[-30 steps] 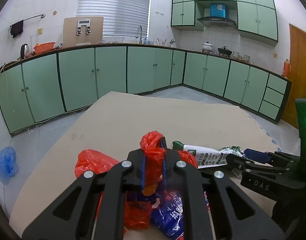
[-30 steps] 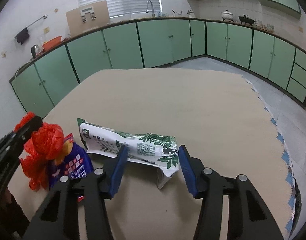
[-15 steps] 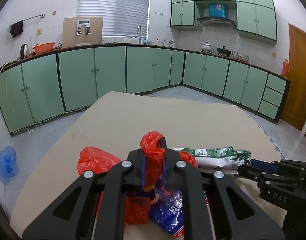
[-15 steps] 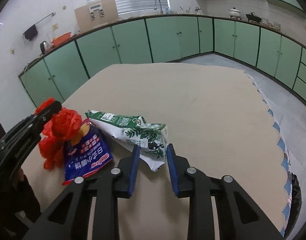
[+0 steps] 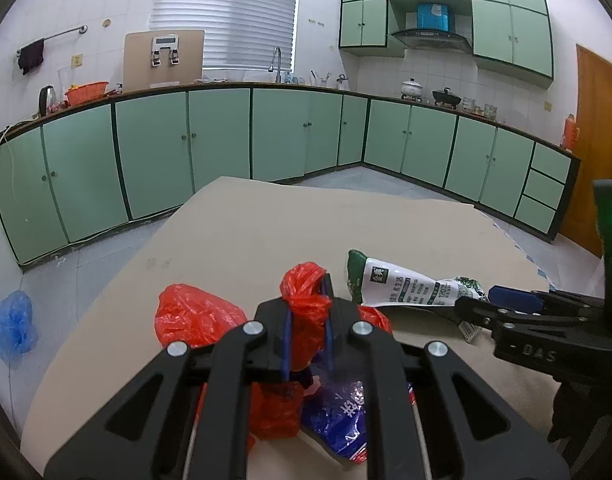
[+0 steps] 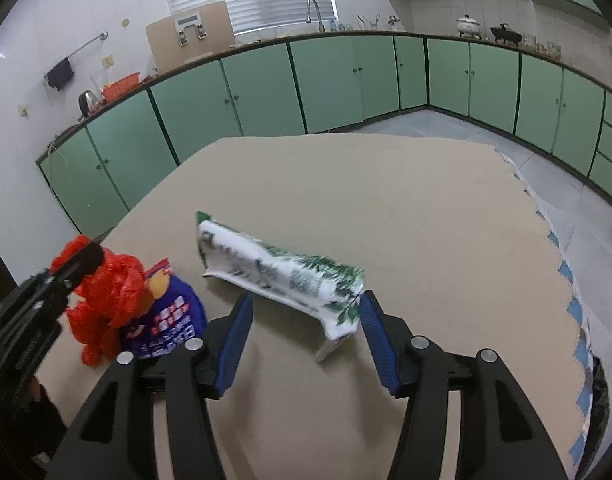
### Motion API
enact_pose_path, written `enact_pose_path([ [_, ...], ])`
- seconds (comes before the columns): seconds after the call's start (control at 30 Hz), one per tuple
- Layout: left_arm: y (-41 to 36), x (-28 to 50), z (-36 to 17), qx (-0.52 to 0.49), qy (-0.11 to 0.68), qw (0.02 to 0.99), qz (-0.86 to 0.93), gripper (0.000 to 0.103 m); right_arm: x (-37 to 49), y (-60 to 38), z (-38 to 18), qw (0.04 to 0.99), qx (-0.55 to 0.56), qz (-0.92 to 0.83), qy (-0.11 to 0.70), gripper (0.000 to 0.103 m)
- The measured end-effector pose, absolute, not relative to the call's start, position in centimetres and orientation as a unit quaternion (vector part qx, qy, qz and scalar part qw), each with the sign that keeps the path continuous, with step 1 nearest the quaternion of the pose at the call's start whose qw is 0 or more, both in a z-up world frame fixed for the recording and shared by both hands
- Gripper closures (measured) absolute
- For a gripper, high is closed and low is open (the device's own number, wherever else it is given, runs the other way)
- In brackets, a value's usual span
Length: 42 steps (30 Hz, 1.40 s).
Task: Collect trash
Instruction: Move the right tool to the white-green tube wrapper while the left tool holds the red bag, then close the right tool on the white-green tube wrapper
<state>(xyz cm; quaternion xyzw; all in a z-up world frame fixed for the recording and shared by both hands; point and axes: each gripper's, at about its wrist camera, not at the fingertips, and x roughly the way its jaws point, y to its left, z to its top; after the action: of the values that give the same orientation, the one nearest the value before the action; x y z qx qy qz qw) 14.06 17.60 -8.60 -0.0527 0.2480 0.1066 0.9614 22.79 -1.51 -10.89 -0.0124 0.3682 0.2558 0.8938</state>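
A: On the bench (image 6: 386,184), green-white wrapper (image 6: 281,276) lies loose between the right gripper (image 6: 306,322); jaws just reopened wide.

B: Left gripper (image 5: 308,312) pinches the red bag (image 5: 306,292) (needs regrasp).

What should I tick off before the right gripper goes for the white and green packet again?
1. Left gripper shut on the red bag: ok.
2. Right gripper open, its jaws having just been opening: ok.
3. Packet between the right fingers: ok, its near end lies between them, pads not pressing.
4. Packet at rest: cannot tell, it looks blurred.
5. Bag mouth open to take the packet: cannot tell.
6. Blue wrapper inside the bag: not ok, it sticks out onto the table.
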Motion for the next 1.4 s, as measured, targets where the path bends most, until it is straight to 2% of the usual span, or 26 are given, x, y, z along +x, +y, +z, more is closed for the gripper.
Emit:
enact_pose_path([
  [0.23, 17.7, 14.1, -8.6, -0.053, 0.248, 0.961, 0.106, 0.092, 23.7, -1.2, -11.5, 0.883, -0.012, 0.266, 0.387, 0.048],
  [0.57, 18.3, 14.2, -8.7, -0.053, 0.255, 0.958, 0.118, 0.092, 20.0, -0.9, -10.9, 0.860, -0.007, 0.332, 0.387, 0.049],
  [0.7, 18.3, 14.3, -8.6, -0.053, 0.256, 0.958, 0.118, 0.092, 20.4, -1.3, -10.8, 0.875, -0.027, 0.305, 0.376, 0.048],
  [0.87, 18.1, 14.3, -8.7, -0.054, 0.258, 0.958, 0.113, 0.092, 22.1, -1.3, -11.3, 0.878, -0.030, 0.290, 0.380, 0.038],
  [1.27, 17.7, 14.4, -9.1, -0.052, 0.265, 0.957, 0.109, 0.092, 24.0, 0.1, -12.3, 0.864, -0.031, 0.301, 0.403, 0.038],
  [1.3, 17.7, 14.4, -9.1, -0.052, 0.266, 0.956, 0.109, 0.092, 24.2, 0.0, -12.5, 0.861, -0.029, 0.304, 0.406, 0.040],
  [1.37, 17.7, 14.5, -9.2, -0.051, 0.267, 0.956, 0.110, 0.092, 24.4, 0.2, -12.6, 0.855, -0.027, 0.315, 0.412, 0.050],
  [1.4, 17.7, 14.6, -9.1, -0.050, 0.268, 0.956, 0.110, 0.092, 24.4, 0.2, -12.6, 0.853, -0.026, 0.319, 0.413, 0.060],
])
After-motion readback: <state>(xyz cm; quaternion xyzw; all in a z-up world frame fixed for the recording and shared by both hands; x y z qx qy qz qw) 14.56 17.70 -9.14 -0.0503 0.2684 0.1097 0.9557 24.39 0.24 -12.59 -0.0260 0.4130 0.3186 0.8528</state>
